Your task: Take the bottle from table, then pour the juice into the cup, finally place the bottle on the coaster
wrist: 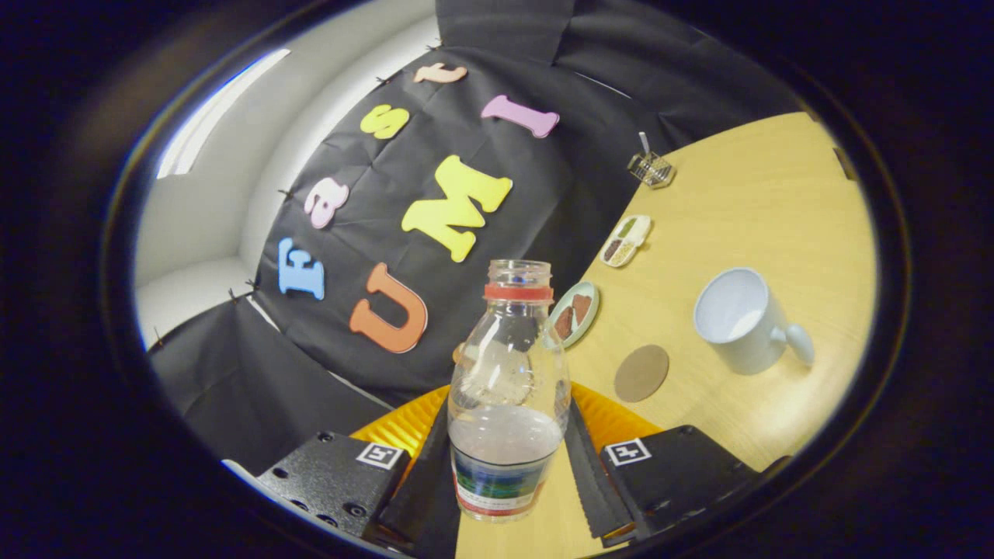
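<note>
Clear plastic bottle (508,388), uncapped, with a red neck ring and a banded label, stands between the fingers (590,473). Both fingers press its lower sides, one at nine o'clock and one at three o'clock of the label, so the gripper (509,473) is closed on the bottle. Bottle holds clear liquid in roughly its lower third and appears lifted, with the scene tilted behind it. Wooden surface (776,210) lies beyond the fingers at about two o'clock. Round brown coaster (641,373) sits on it just past the bottle's shoulder at two o'clock, apart from the bottle. White cup (742,320) stands beside the coaster, farther out at three o'clock, handle turned away from the bottle. Small plate (575,313) with brown pieces lies just behind the bottle at one o'clock; a divided dish (626,241) lies farther on the same line.
</note>
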A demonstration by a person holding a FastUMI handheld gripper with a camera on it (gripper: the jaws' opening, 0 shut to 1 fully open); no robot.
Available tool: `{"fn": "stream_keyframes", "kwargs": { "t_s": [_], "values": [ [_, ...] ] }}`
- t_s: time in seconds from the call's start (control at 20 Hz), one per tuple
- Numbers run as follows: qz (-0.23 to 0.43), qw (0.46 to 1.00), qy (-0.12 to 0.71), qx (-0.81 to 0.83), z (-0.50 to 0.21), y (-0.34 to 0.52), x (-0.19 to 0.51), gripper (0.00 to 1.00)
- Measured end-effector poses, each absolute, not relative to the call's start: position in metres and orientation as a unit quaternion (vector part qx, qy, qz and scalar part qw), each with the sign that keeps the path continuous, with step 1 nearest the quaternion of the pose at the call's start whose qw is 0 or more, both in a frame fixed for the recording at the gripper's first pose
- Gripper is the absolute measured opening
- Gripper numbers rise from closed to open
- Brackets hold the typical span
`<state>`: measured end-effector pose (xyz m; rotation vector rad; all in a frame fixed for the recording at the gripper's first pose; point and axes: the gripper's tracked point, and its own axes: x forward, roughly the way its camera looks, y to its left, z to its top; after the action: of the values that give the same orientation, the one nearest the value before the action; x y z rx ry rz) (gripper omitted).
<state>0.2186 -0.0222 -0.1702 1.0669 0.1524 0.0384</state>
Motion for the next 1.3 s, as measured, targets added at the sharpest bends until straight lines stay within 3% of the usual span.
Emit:
{"fn": "stream_keyframes", "kwargs": {
  "t_s": [1.3],
  "values": [
    [0.022, 0.660, 0.069, 0.748, -0.194, -0.043, 0.225, 0.79]
  ]
}}
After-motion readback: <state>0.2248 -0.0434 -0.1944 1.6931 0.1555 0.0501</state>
